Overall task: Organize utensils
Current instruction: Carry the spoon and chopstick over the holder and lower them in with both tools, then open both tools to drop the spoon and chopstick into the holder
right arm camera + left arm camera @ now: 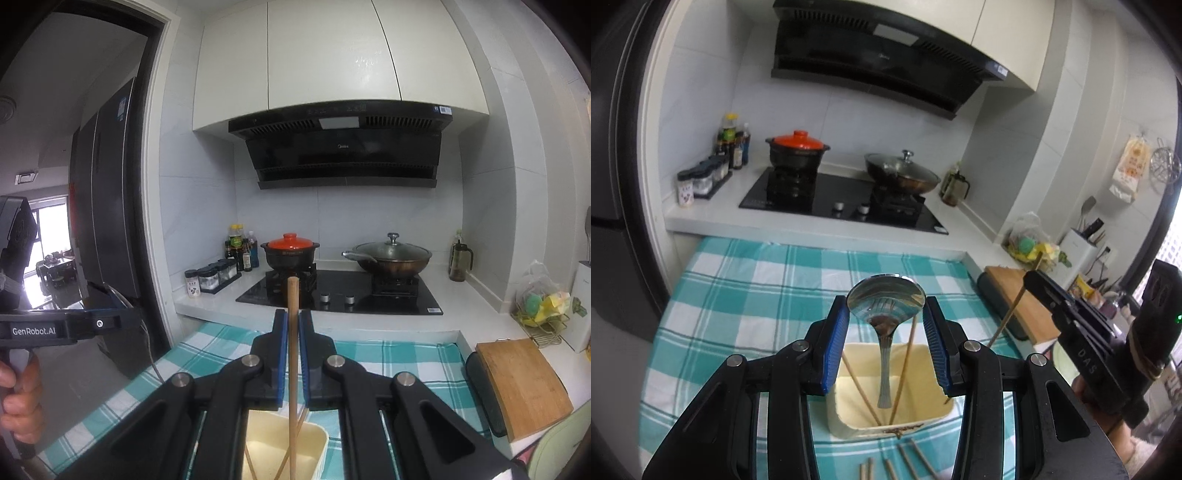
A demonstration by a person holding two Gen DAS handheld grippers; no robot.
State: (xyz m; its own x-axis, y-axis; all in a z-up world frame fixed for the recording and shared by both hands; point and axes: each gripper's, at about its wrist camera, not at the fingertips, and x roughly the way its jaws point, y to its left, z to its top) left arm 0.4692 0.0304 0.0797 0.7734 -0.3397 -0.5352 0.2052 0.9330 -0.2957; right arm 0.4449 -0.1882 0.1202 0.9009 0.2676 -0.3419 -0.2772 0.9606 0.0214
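A cream utensil box (849, 424) stands on the teal checked cloth (746, 295). A steel spoon (886, 302) stands in it, handle down, bowl up between the fingers of my left gripper (886, 317), which is open around it. Two wooden chopsticks (905, 369) lean inside the box. Several more chopsticks (912, 458) lie on the cloth in front of the box. My right gripper (293, 325) is shut on one chopstick (293, 295), held upright with its lower end in the box (317, 443). The right gripper also shows in the left wrist view (1056, 295).
Behind the cloth is a white counter with a black hob (842, 203), a red-lidded pot (798, 147) and a lidded wok (905, 173). Sauce bottles and spice jars (713, 166) stand at left. A wooden cutting board (524, 384) lies to the right.
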